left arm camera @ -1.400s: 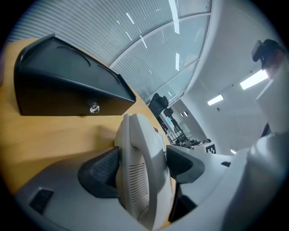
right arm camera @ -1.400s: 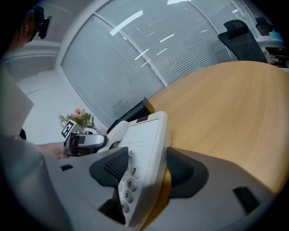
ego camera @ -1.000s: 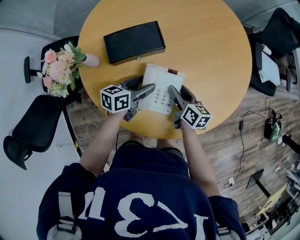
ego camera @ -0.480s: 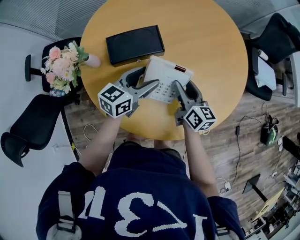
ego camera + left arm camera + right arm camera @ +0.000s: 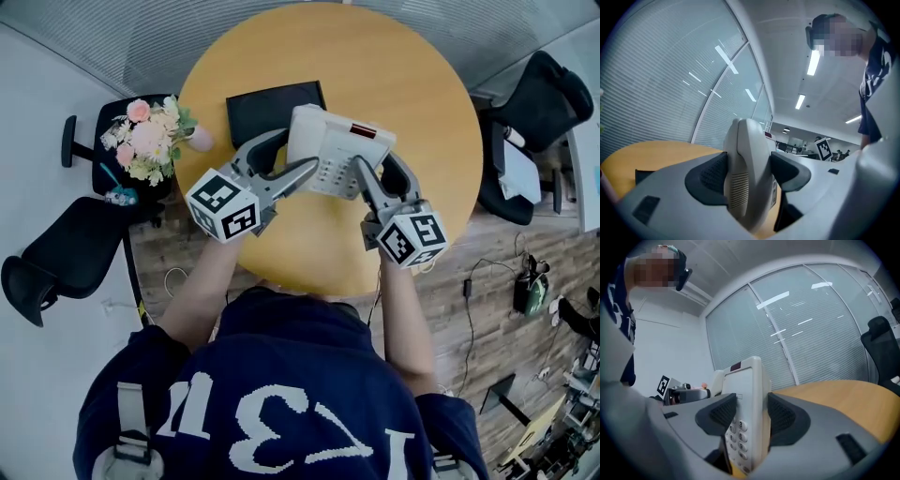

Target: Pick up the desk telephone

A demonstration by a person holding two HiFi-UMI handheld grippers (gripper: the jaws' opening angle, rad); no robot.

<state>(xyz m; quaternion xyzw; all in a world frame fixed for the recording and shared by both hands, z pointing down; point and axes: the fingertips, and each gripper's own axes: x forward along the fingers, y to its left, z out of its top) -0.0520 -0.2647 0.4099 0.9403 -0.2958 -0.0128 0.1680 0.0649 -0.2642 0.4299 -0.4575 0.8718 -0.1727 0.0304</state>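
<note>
The left tongs [image 5: 749, 172] pinch the handset end of the desk telephone [image 5: 337, 150], pads pressed on both faces. The right tongs [image 5: 747, 414] clamp its keypad edge the same way. Between them the telephone hangs tilted above the round tabletop [image 5: 422, 94], overlapping a black case [image 5: 262, 105] lying beyond. The pick-up looks essentially done, and what remains is probably only carrying it steadily without slipping.

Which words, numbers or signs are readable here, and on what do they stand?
"3": the middle character of the large white print on the person's shirt; the others are unclear.
"3": a key on the desk telephone; the other keys are too small.
Marker cubes: patterns only, no letters.
</note>
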